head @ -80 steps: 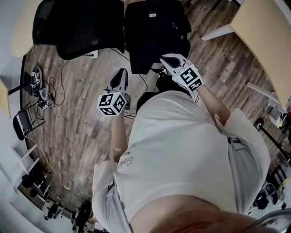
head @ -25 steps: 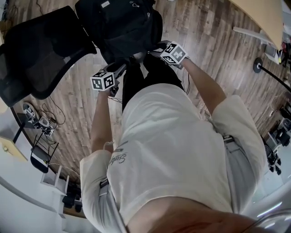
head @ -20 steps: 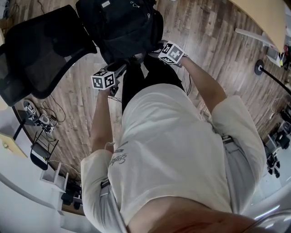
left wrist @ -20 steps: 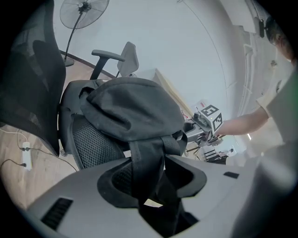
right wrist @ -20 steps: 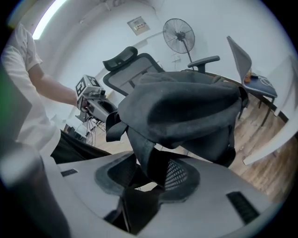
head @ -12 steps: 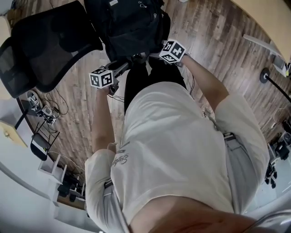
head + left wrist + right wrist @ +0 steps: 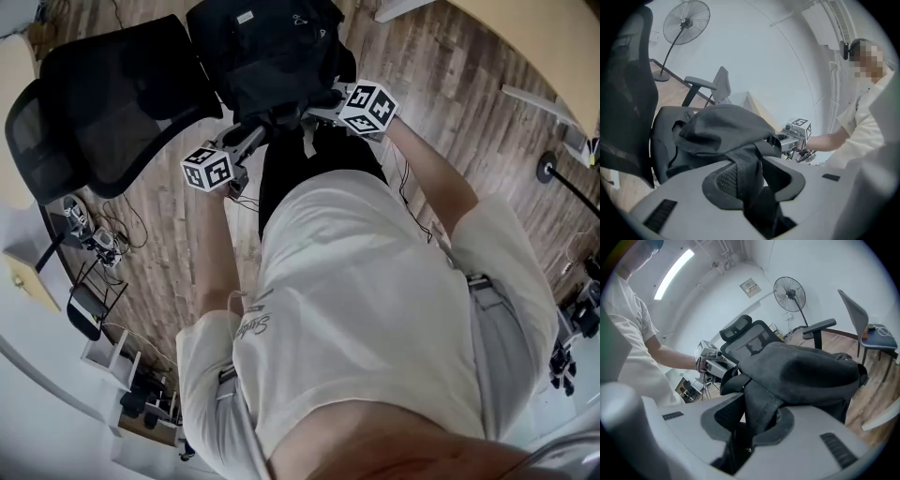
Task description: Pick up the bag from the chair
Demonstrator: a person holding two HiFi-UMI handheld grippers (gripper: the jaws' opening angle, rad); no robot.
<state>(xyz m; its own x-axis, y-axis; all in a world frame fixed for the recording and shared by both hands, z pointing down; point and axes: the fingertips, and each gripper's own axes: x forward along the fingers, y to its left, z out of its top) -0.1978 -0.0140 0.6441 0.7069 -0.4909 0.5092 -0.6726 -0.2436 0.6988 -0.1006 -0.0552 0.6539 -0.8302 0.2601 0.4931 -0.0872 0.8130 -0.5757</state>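
Note:
A black bag (image 7: 267, 52) lies on the seat of a black mesh office chair (image 7: 112, 103), whose backrest stands to its left. My left gripper (image 7: 262, 127) reaches the bag's near left edge and my right gripper (image 7: 317, 101) its near right edge. In the left gripper view a black strap (image 7: 750, 173) of the bag (image 7: 722, 129) runs down between my left gripper's (image 7: 754, 187) jaws, which have just been closing and pinch it. In the right gripper view, my right gripper (image 7: 750, 427) has likewise been closing and grips another strap (image 7: 757, 416) of the bag (image 7: 806, 371).
A standing fan (image 7: 790, 294) and a grey chair (image 7: 862, 319) stand behind the office chair. A light wooden desk (image 7: 534, 47) borders the right side. Cables and small gear (image 7: 94, 234) lie on the wooden floor at the left. The person's torso fills the lower head view.
Both gripper cubes have shifted up and to the right in the head view, and the bag's near edge has moved with them. The chair's backrest shows more fully at the left.

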